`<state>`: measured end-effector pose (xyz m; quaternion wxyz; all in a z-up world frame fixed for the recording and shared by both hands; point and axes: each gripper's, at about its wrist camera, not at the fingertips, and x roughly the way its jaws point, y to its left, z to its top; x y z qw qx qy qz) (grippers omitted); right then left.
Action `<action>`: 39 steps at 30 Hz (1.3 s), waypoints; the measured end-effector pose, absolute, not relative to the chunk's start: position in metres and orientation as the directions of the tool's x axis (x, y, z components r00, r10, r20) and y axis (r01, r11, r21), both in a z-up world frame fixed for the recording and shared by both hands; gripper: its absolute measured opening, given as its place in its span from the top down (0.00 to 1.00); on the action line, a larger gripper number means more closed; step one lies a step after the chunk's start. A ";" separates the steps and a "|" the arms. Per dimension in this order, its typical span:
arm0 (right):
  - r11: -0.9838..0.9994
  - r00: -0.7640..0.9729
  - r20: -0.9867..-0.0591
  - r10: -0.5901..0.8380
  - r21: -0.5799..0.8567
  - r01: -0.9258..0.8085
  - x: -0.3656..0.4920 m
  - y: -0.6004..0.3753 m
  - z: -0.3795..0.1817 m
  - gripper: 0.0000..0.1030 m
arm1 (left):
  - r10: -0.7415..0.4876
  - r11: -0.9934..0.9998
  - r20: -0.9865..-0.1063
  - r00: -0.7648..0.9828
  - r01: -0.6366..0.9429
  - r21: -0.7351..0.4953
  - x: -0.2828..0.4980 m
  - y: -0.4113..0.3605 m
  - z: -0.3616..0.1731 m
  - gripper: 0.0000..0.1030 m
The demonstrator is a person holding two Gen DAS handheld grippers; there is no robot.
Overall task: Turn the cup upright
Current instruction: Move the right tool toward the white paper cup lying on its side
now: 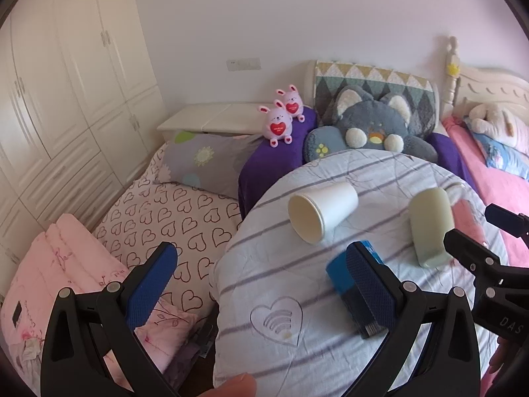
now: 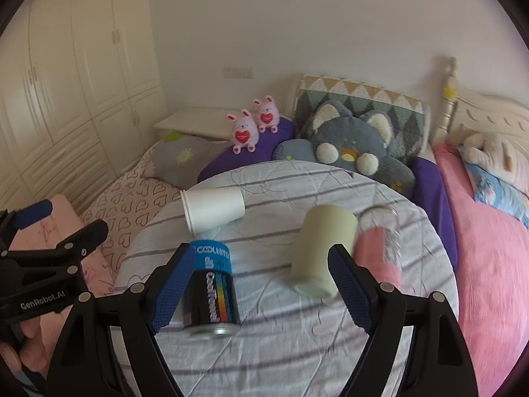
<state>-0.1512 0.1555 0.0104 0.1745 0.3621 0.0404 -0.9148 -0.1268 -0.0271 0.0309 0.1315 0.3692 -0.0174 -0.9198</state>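
A white paper cup (image 1: 322, 213) lies on its side on the round table covered in striped cloth (image 1: 281, 297), its mouth toward the front left; it also shows in the right wrist view (image 2: 213, 210). A pale green cup (image 1: 429, 226) lies on its side to the right (image 2: 322, 251). A pink-sleeved glass cup (image 2: 380, 248) lies beside it. My left gripper (image 1: 261, 271) is open and empty, just in front of the white cup. My right gripper (image 2: 261, 281) is open and empty, near the green cup.
A blue and black can (image 2: 213, 291) lies on the table between my grippers (image 1: 355, 284). Beds with pillows and plush toys (image 1: 367, 125) surround the table. A white wardrobe (image 1: 66, 82) stands at the left.
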 end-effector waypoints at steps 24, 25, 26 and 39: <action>-0.587 -0.409 -0.823 -0.394 -0.117 0.801 -0.272 0.079 -0.034 0.19 | -0.342 -0.879 -0.784 -0.518 0.471 0.072 -0.206 -0.069 -0.023 0.00; -0.535 -0.377 -0.836 -0.399 -0.122 0.836 -0.276 0.074 -0.037 0.19 | -0.350 -0.874 -0.785 -0.511 0.481 0.076 -0.208 -0.069 -0.025 0.00; -0.500 -0.356 -0.847 -0.394 -0.127 0.857 -0.280 0.069 -0.040 0.19 | -0.354 -0.870 -0.785 -0.508 0.487 0.077 -0.209 -0.069 -0.025 0.00; -0.075 -0.144 -0.946 -0.291 -0.128 0.989 -0.305 0.030 -0.074 0.19 | -0.376 -0.846 -0.808 -0.453 0.523 0.101 -0.219 -0.065 -0.036 0.00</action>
